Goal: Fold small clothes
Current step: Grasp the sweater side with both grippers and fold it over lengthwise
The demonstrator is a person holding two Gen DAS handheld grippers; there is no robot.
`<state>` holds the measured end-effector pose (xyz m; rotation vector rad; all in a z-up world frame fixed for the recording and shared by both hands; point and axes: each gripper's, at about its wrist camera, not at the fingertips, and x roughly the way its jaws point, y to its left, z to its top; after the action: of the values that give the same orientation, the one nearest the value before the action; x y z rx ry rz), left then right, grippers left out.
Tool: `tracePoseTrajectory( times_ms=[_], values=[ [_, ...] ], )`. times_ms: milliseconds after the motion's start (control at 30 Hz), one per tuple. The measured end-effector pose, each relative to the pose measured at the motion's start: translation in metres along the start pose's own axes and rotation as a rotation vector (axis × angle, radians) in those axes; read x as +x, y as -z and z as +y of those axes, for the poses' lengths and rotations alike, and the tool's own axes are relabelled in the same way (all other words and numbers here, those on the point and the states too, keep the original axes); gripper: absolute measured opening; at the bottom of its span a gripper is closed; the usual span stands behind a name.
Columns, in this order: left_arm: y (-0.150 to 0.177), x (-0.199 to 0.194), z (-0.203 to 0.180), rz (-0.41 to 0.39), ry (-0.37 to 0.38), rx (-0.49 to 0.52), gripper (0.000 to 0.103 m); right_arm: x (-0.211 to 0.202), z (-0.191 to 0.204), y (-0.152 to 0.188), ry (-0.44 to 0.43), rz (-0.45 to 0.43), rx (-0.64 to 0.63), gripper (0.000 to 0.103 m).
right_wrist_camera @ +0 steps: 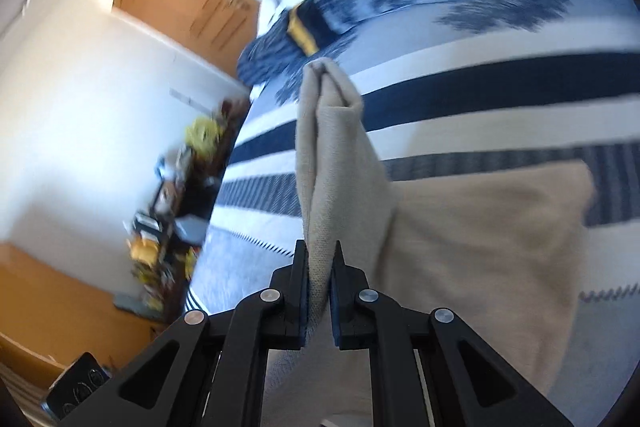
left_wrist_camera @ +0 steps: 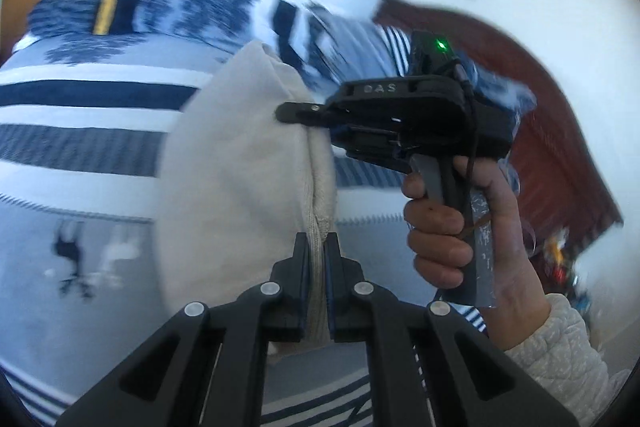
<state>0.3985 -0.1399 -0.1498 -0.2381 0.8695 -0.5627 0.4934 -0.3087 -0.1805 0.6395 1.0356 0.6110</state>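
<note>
A cream knit garment [left_wrist_camera: 232,167] hangs lifted over a bed, stretched between both grippers. In the left wrist view my left gripper [left_wrist_camera: 316,243] is shut on the garment's ribbed edge. Farther off, a hand [left_wrist_camera: 440,227] in a white quilted sleeve holds my right gripper [left_wrist_camera: 286,114], its tips pinched on the upper part of the same cloth. In the right wrist view my right gripper [right_wrist_camera: 322,251] is shut on a folded edge of the garment [right_wrist_camera: 340,167], which rises in a narrow fold ahead and spreads out to the right.
Under the garment lies a bedspread [left_wrist_camera: 80,131] with navy and white stripes. A navy patterned pillow with a yellow band [right_wrist_camera: 304,31] lies at the far end. A dark red wooden board [left_wrist_camera: 540,107] borders the bed. A cluttered shelf [right_wrist_camera: 172,195] stands by a white wall.
</note>
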Motion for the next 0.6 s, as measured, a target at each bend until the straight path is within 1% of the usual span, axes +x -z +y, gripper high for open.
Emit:
tracePoseTrajectory(
  times_ms=[33, 100, 133, 167, 200, 233, 300, 367, 433, 500, 533, 600],
  values=[
    [0.005, 0.019, -0.011, 0.034, 0.001, 0.025, 0.006, -0.009, -0.023, 0.007, -0.003, -0.02, 0.021, 0.008],
    [0.018, 0.053, -0.024, 0.106, 0.0, 0.055, 0.006, -0.016, -0.049, 0.019, 0.016, -0.05, 0.056, 0.008],
    [0.027, 0.075, -0.029, 0.155, 0.003, 0.066, 0.006, -0.021, -0.072, 0.029, 0.03, -0.068, 0.097, 0.008],
    [0.035, 0.091, -0.032, 0.193, -0.001, 0.076, 0.006, -0.026, -0.089, 0.037, 0.018, -0.083, 0.128, 0.008],
    [0.044, 0.108, -0.035, 0.232, -0.02, 0.091, 0.006, -0.028, -0.1, 0.043, 0.01, -0.092, 0.142, 0.009],
    [0.053, 0.124, -0.036, 0.272, -0.051, 0.098, 0.006, -0.028, -0.118, 0.053, 0.02, -0.104, 0.157, 0.009],
    [0.064, 0.142, -0.035, 0.309, -0.079, 0.1, 0.006, -0.015, -0.152, 0.059, 0.009, -0.079, 0.242, 0.009],
    [0.066, 0.151, -0.034, 0.315, -0.085, 0.075, 0.006, -0.002, -0.174, 0.06, -0.014, -0.052, 0.318, 0.009],
    [0.063, 0.15, -0.038, 0.294, -0.069, 0.054, 0.006, -0.002, -0.174, 0.057, -0.021, -0.054, 0.314, 0.009],
    [0.062, 0.146, -0.047, 0.27, -0.076, 0.071, 0.006, -0.01, -0.169, 0.054, -0.047, -0.089, 0.287, 0.009],
    [0.063, 0.145, -0.052, 0.264, -0.085, 0.088, 0.006, -0.015, -0.167, 0.052, -0.029, -0.098, 0.277, 0.009],
    [0.069, 0.147, -0.058, 0.271, -0.111, 0.122, 0.006, -0.019, -0.172, 0.054, -0.043, -0.094, 0.279, 0.009]
  ],
)
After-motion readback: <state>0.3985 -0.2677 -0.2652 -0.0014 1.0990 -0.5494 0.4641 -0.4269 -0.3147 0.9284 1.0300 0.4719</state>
